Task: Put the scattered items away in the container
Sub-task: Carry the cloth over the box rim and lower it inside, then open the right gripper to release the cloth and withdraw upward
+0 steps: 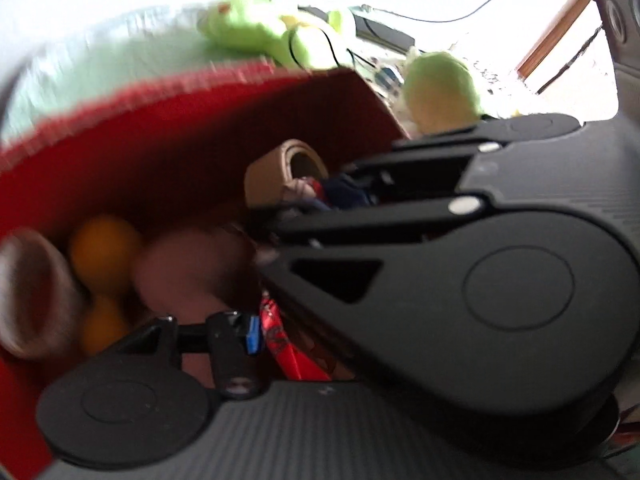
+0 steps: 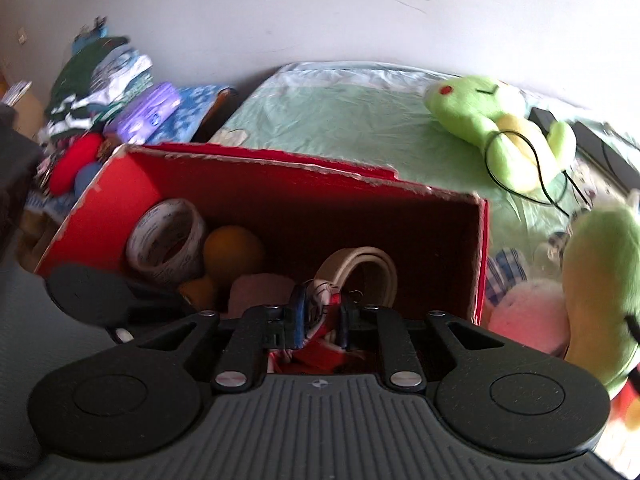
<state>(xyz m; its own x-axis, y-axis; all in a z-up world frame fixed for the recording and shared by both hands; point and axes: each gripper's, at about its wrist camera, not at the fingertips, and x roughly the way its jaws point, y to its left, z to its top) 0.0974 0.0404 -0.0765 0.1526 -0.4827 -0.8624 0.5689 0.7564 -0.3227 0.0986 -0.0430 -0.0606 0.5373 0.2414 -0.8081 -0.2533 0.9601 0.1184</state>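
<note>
A red cardboard box [image 2: 480, 248] stands on the bed and also shows in the left wrist view [image 1: 160, 148]. Inside lie a tape roll [image 2: 168, 240], an orange toy [image 2: 232, 252], a rolled beige belt [image 2: 360, 268] and a pinkish pad [image 2: 256, 288]. My right gripper [image 2: 318, 322] hangs over the box's near side, shut on a red, white and blue striped cloth [image 2: 320, 312]. My left gripper [image 1: 256, 296] is inside the box beside it; the view is blurred and its far finger is hidden behind the right gripper's body [image 1: 480, 272].
Two green plush toys [image 2: 492, 128] [image 2: 600, 280] lie on the green bedsheet [image 2: 340, 120] right of the box, with a black cable [image 2: 540, 184] and a pink item [image 2: 528, 312]. A heap of clothes and packets [image 2: 112, 92] lies at the left.
</note>
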